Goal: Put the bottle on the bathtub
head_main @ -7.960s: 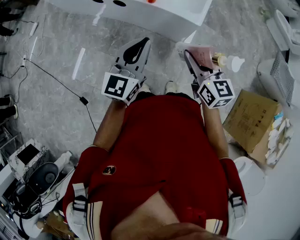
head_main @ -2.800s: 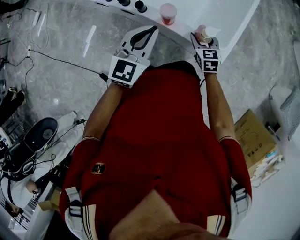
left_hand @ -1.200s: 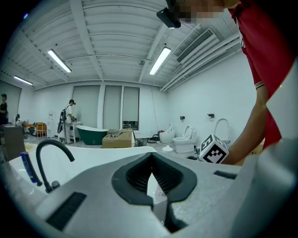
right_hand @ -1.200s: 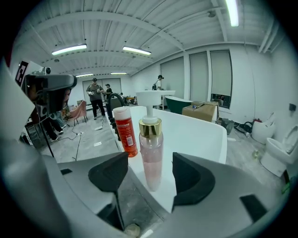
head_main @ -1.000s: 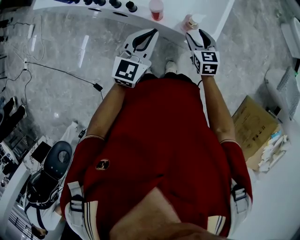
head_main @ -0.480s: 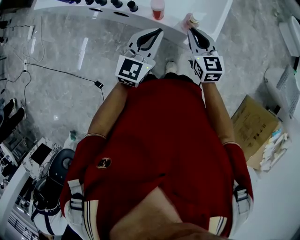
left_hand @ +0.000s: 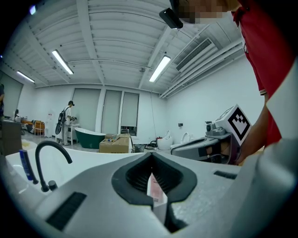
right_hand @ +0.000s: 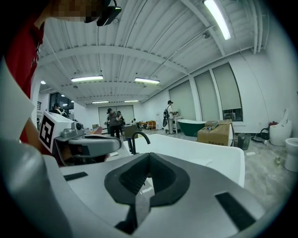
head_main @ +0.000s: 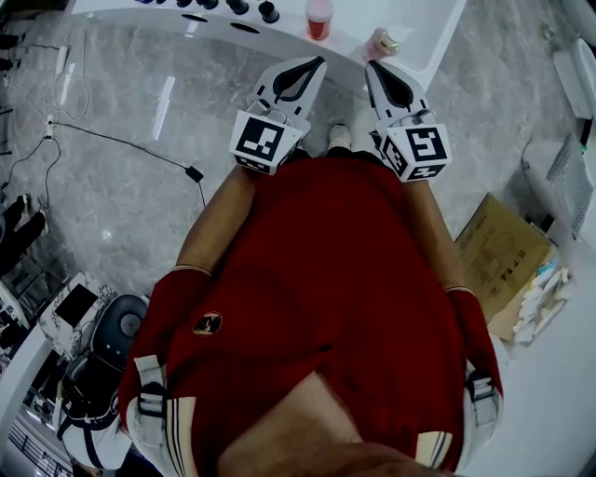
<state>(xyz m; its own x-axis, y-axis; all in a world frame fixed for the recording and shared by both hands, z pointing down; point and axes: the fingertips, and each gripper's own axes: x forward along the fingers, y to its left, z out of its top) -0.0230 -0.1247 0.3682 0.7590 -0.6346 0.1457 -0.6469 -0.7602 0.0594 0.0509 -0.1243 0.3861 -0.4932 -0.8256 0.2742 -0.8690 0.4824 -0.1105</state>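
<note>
The bottle (head_main: 382,43) is on the bathtub (head_main: 424,23), on the white rim nearest the person and toward its right corner. From so steep a view it cannot be told whether it stands upright. Eight seconds earlier it is in the right gripper (head_main: 374,67), well away from the bathtub. Under three seconds earlier it is at the rim and still gripped. One second earlier it sits on the rim alone. Now the right gripper is clear of it and drawn back from the bathtub toward the person, its jaws closed on each other with nothing held. Judged from this, the placing is done and nothing remains but to step away.

The left gripper (head_main: 315,62) hangs just short of the rim, with its jaws together as well. A red cup (head_main: 318,17) stands farther left along the rim, and dark knobs (head_main: 268,13) lie beyond it.

Only the head view shows the bottle resting on the rim and the gap between it and the right gripper; neither gripper view shows the bottle plainly. The gripper views do show each pair of jaws meeting at the tips. In the left gripper view a pale pink-and-white sliver (left_hand: 155,191) shows through the slot behind the tips. It is probably something on the bathtub beyond, not a thing gripped. That view also shows a black tap (left_hand: 39,167) rising from the rim.
</note>
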